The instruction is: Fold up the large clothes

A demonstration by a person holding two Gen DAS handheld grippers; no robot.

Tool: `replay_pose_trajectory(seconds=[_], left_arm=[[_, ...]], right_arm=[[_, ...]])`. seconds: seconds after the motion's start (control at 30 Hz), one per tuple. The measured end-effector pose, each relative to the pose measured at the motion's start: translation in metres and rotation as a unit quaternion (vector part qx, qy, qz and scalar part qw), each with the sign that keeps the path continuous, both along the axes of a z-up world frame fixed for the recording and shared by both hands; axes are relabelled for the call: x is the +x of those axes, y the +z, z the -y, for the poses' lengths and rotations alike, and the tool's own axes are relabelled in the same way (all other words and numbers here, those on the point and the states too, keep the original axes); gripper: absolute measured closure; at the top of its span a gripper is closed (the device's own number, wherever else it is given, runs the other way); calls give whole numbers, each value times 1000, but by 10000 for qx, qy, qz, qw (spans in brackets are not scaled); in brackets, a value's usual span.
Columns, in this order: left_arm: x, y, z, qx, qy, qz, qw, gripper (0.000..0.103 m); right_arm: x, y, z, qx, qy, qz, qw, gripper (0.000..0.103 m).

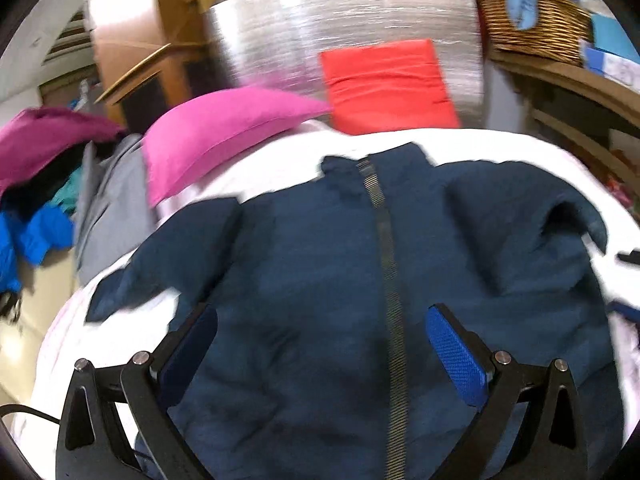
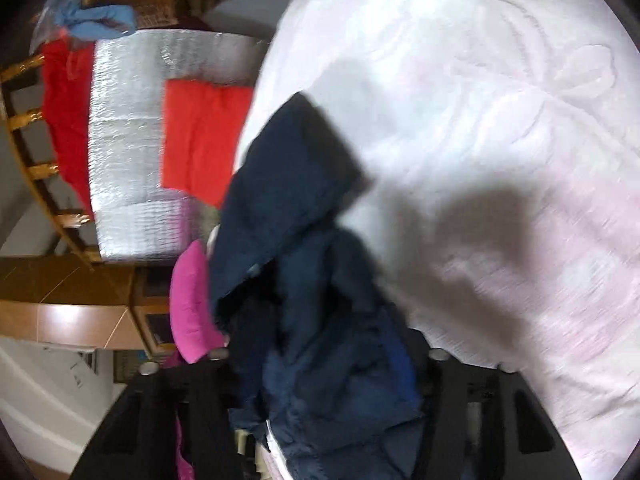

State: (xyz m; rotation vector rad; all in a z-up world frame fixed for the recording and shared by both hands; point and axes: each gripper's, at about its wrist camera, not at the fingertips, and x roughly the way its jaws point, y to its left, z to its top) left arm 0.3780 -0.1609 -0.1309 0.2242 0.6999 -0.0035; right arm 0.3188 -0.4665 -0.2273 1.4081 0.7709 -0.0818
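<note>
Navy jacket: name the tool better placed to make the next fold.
Right. The right tool already grips a bunch of the navy jacket, probably ready to carry across; the left tool hovers open above its front, holding nothing.

Black plastic two-finger left gripper [image 1: 320, 352]: blue textured pads [image 1: 456, 354], round silver pins at the joints, triangular cut-outs. A black cable is seen lower left. Black right gripper [image 2: 320, 364]: silver pins.
</note>
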Motion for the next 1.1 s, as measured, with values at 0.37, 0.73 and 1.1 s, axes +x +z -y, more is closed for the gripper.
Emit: replay_pose_trajectory(seconds=[0.37,0.73,1.1], left_arm=[[40,5,148,1570,-813,77,9842,0],[59,-17,208,2638,-1336,311,9548,42],[63,22,151,660,-1043,-113,9923,94]], right_arm=[[-9,-33,41,928,-245,-113,9953,51],[-29,-39,84,1245,-462,-30,9911,51],[-9,-30,77,1120,-263,44,9934,52]])
